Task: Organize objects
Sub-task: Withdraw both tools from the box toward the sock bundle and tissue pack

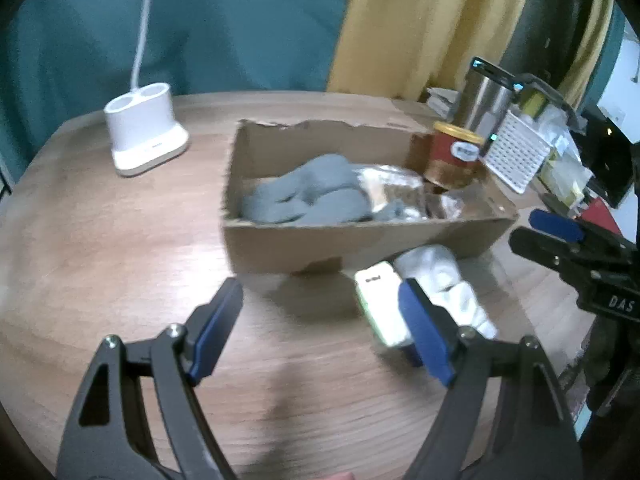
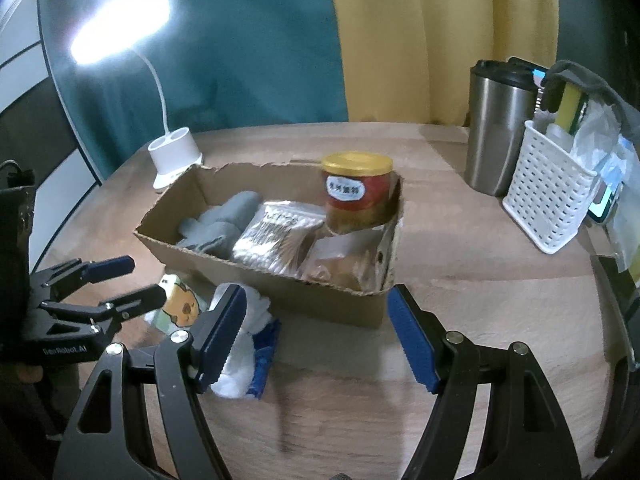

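- Left gripper [image 1: 320, 320]: jaws spread wide, nothing between them, held over the wooden table [image 1: 100, 240] on the near side of the box; its right finger overlaps the small pack in its own view.
- Right gripper [image 2: 316, 328]: jaws wide apart, empty, near the box's front corner.
- Cardboard box [image 2: 280, 292]: open top, torn rim, mid-table. Holds 1 grey cloth [image 2: 224, 220], 1 clear bag of cotton swabs [image 2: 276, 236], 1 brownish packet [image 2: 340, 272], and 1 red jar with yellow lid [image 2: 356, 192] upright at the far right corner.
- Outside the box, against its front wall: 1 small cartoon-printed pack [image 2: 180, 308], 1 white crumpled cloth [image 2: 244, 344].
- Also present: white lamp base [image 1: 144, 132], steel tumbler [image 2: 496, 128], white perforated basket [image 2: 548, 196].
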